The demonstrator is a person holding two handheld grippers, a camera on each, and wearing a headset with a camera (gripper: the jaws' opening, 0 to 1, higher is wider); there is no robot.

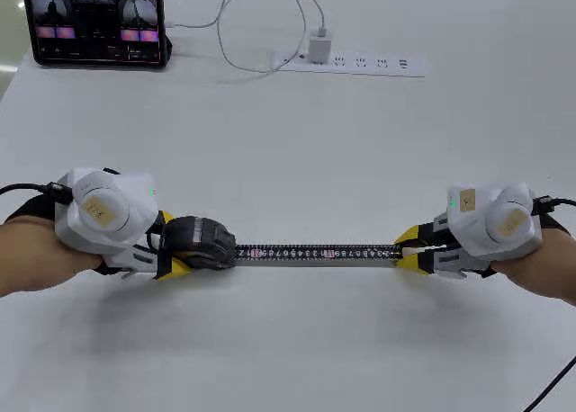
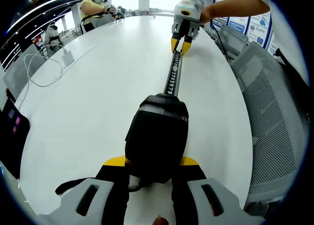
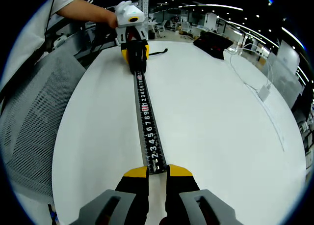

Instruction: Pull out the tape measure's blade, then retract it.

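The black tape measure case [image 1: 200, 243] lies on the white table, and my left gripper [image 1: 173, 248] is shut on it; in the left gripper view the case [image 2: 157, 136] sits between the yellow-tipped jaws. Its blade [image 1: 315, 252] is drawn out to the right, black with white numbers, running flat just over the table. My right gripper [image 1: 407, 250] is shut on the blade's end. The right gripper view has the blade [image 3: 147, 126] stretching away from my right gripper [image 3: 157, 173] to the case [image 3: 133, 52] and the left gripper beyond. The left gripper view has the blade [image 2: 172, 77] reaching the right gripper [image 2: 180, 44].
A tablet [image 1: 97, 21] stands at the table's back left. A white power strip [image 1: 355, 63] with a charger and cables [image 1: 236, 16] lies at the back centre. A mesh chair [image 2: 274, 102] stands beside the table's near edge. A dark cable [image 1: 551, 389] trails at the lower right.
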